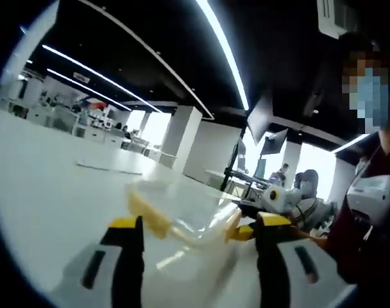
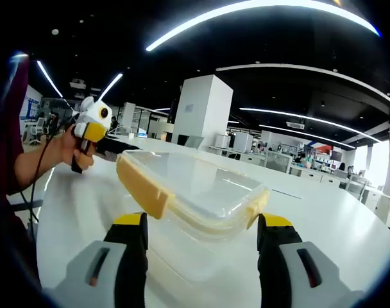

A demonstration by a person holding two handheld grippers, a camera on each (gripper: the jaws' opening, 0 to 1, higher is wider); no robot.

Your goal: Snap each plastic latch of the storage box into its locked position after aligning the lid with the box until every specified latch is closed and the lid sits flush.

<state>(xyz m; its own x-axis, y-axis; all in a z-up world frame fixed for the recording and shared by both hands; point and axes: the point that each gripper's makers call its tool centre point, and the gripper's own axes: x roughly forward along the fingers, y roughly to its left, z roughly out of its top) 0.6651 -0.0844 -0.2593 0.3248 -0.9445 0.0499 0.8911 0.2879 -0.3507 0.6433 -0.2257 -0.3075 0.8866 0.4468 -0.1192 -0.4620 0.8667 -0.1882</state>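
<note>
The clear storage box [image 2: 195, 192] (yellow latches [image 2: 144, 186] hanging loose) sits just ahead of the right gripper [image 2: 198, 237] and the left gripper [image 1: 198, 240], both spread wide and empty. Its lid seems unseated; pressing a latch now could skew it.

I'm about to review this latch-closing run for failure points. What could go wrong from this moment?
1. The right gripper has open jaws straddling the clear storage box near its edge; pressing there may tip or slide it on the smooth white table.
2. The yellow latches stick outward, unlocked; a jaw could push one sideways instead of snapping it.
3. The left gripper sits equally close, so the box could be squeezed between the two grippers.
</note>
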